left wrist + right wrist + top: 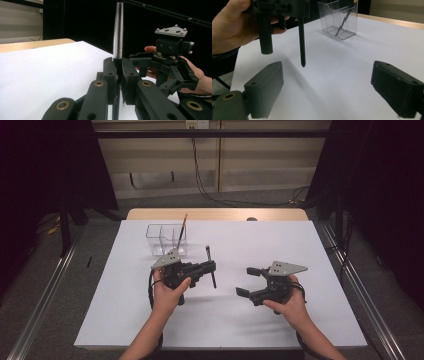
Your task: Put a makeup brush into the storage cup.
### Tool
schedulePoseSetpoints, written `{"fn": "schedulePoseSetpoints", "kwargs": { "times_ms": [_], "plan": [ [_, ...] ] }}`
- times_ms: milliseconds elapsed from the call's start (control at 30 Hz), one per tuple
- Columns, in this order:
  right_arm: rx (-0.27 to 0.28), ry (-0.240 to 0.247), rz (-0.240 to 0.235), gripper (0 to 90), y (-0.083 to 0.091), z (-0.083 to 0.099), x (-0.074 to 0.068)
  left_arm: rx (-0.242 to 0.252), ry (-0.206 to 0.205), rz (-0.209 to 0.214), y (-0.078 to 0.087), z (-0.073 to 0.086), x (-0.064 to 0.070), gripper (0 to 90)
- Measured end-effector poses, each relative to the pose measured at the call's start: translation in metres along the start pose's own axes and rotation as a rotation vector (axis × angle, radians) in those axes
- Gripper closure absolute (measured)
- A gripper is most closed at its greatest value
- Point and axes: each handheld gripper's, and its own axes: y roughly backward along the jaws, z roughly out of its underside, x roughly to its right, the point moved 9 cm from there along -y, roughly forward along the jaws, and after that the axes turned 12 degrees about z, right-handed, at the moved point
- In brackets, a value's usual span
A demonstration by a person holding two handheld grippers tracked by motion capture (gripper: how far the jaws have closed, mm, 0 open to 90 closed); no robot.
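Left gripper (119, 75) clamping unmarked pen (118, 32)

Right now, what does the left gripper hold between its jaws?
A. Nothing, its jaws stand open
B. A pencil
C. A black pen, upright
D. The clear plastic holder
C: the left gripper is shut on the black pen, which hangs tip down above the white table sheet.

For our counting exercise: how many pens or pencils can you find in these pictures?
2. One dark pen is clamped upright in the left gripper above the table. One pencil leans inside the clear holder at the back. None seem hidden.
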Motion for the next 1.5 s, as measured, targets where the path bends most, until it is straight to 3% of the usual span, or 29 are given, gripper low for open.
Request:
{"fn": "schedulePoseSetpoints", "kwargs": {
  "times_ms": [633,867,1500],
  "plan": [
    [0.002,0.002,0.040,4.3,0.023,0.005,0.021,-0.002,-0.008,-0.009,0.005,-0.003,-0.001,83.8],
    [-0.001,0.022,0.052,4.1,0.033,0.008,0.026,-0.003,-0.007,-0.009,0.005,-0.003,-0.002,83.8],
    [0.004,0.016,0.101,4.0,0.056,0.015,0.044,-0.019,-0.024,-0.027,0.010,-0.003,-0.005,83.8]
  ]
}}
